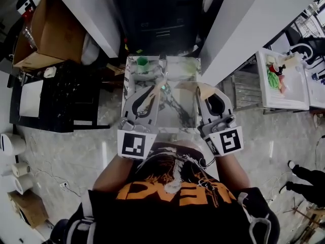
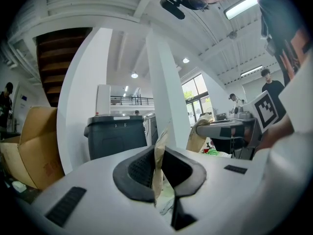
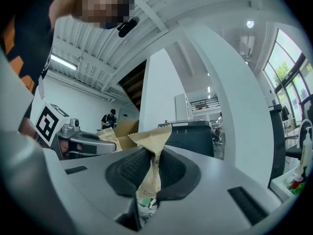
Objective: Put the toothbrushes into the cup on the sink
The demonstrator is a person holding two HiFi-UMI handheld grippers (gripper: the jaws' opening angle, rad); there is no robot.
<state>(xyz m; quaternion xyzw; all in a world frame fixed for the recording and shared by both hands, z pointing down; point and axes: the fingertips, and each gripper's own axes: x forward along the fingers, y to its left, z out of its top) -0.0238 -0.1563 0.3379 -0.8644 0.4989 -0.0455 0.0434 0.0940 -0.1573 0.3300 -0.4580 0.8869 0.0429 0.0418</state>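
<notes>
Judging from the head view, both toothbrushes are taken to be in hand, wrapped: the left gripper point(image 1: 153, 91) is clamped narrow on a tan paper packet point(image 2: 158, 163), and the right gripper point(image 1: 209, 93) is clamped likewise on a second packet point(image 3: 150, 173). The brushes themselves cannot be seen through the wrapping. In each gripper view the packet is seen pinched between the dark pads, its long axis running from 6 to 12 o'clock. The upper end stands clear above the jaws, and on the right one that end is flared and creased.

The marbled sink counter point(image 1: 177, 117) lies directly ahead of both grippers. The green cup point(image 1: 141, 62) is set at its far left corner. From the left gripper the cup lies at about 11 o'clock and near. From the right gripper it lies at about 10 o'clock and well apart, across the basin. The left gripper is therefore judged the nearer. Before a drop, each packet's long axis would have to be brought upright over the cup's mouth.
</notes>
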